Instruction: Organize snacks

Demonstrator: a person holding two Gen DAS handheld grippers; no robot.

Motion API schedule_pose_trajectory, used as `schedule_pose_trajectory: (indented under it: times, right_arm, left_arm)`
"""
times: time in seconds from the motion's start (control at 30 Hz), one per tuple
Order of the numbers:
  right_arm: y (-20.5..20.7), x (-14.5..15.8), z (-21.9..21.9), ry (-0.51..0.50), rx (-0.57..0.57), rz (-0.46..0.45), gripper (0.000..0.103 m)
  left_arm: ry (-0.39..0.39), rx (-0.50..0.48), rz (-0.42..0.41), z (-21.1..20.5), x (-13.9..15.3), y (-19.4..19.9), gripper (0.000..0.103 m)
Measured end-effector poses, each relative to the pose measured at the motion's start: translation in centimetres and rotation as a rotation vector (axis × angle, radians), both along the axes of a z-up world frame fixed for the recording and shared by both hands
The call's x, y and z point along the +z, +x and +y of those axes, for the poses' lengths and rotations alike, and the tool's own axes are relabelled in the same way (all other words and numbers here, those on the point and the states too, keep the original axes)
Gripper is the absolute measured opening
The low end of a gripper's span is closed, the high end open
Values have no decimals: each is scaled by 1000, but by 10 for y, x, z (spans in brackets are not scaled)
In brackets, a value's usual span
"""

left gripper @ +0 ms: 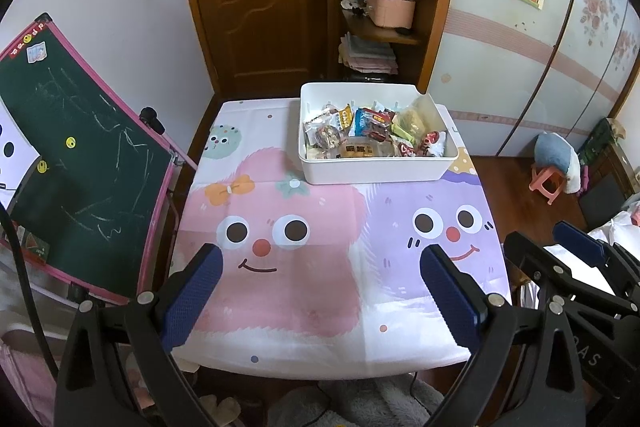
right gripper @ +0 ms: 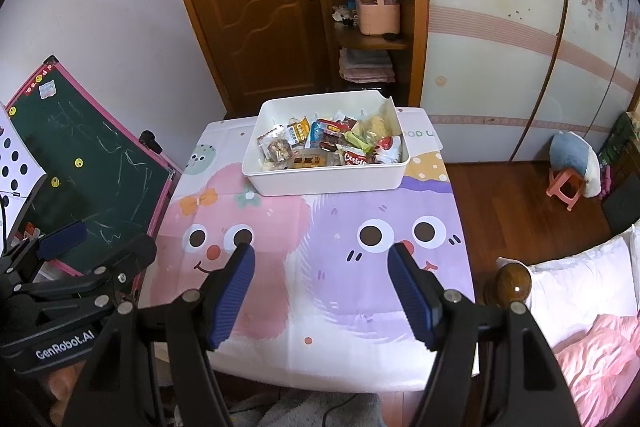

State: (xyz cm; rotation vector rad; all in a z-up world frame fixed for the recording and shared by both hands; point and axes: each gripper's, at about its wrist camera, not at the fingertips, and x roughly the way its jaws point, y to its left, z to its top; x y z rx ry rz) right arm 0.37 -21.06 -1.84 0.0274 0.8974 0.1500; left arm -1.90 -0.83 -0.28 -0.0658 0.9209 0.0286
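Observation:
A white plastic bin [left gripper: 376, 171] [right gripper: 320, 183] stands at the far middle of the table and holds several wrapped snack packets [left gripper: 372, 135] [right gripper: 328, 143]. My left gripper [left gripper: 320, 259] is open and empty, held above the table's near edge, well short of the bin. My right gripper [right gripper: 322, 259] is also open and empty above the near edge. The right gripper shows at the right of the left wrist view [left gripper: 552, 239]; the left gripper shows at the left of the right wrist view [right gripper: 100, 239].
The table wears a cartoon-face cloth [left gripper: 304, 287] [right gripper: 320, 299]. A pink-framed chalkboard [left gripper: 80, 167] [right gripper: 92, 167] leans at the left. A wooden door and shelf [left gripper: 376, 7] stand behind. A pink stool [right gripper: 568, 187] and a bed [right gripper: 592, 327] are at the right.

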Motion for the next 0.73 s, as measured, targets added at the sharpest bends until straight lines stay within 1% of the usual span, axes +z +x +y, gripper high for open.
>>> schedule_pose_trajectory:
  times: [0.17,0.5,0.73]
  right_arm:
    - [-7,0,0,0,-4,-1,69]
    - [-7,0,-2,-1,-1,-3,69]
    - [-12,2,-3,-4,0,6,69]
  left_arm:
    - [0,1,0,-1,0,-1,99]
    - [1,6,3,-2,0,-1,99]
    - [0,3,20,0,-4,-13,99]
